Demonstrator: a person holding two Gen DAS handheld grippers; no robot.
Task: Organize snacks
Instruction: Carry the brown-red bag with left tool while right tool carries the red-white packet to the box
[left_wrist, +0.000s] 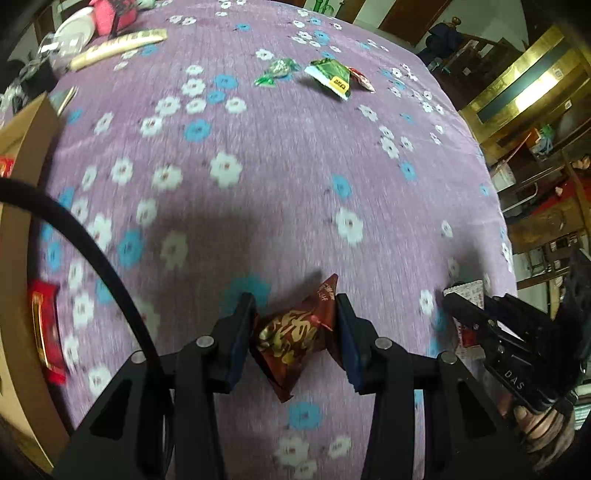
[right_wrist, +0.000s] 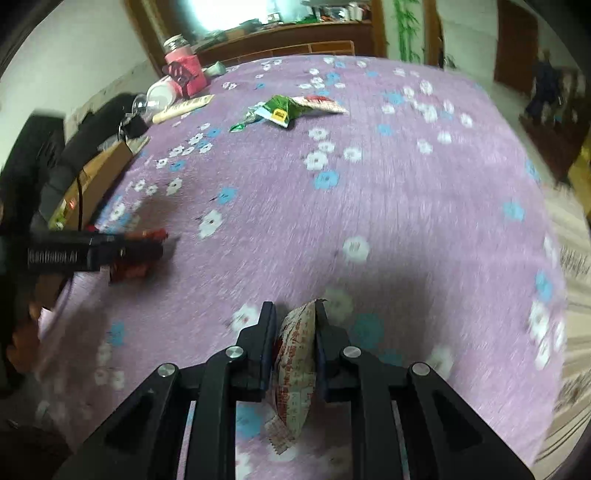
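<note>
Both claws carry a snack above the flowered purple bench. The left claw is clamped on a dark red packet with gold print, pinched across its middle so both ends stick out. The right claw is clamped on a white packet with red print, held edge-on with its crimped tail hanging below.

The step in hand looks like carrying these to the cardboard box at nine o'clock in the left wrist view. To do it well, keep both grips firm, since the foil is slick and puffed, and bring each packet over the box's open top before letting go, one claw at a time so they do not crowd each other.

A black cable arcs across the left claw's path toward the box and could snag. A red packet lies by the box wall at eight o'clock. Green packets wait at twelve o'clock, well apart. At eleven o'clock sit a pink container and a white plate.
</note>
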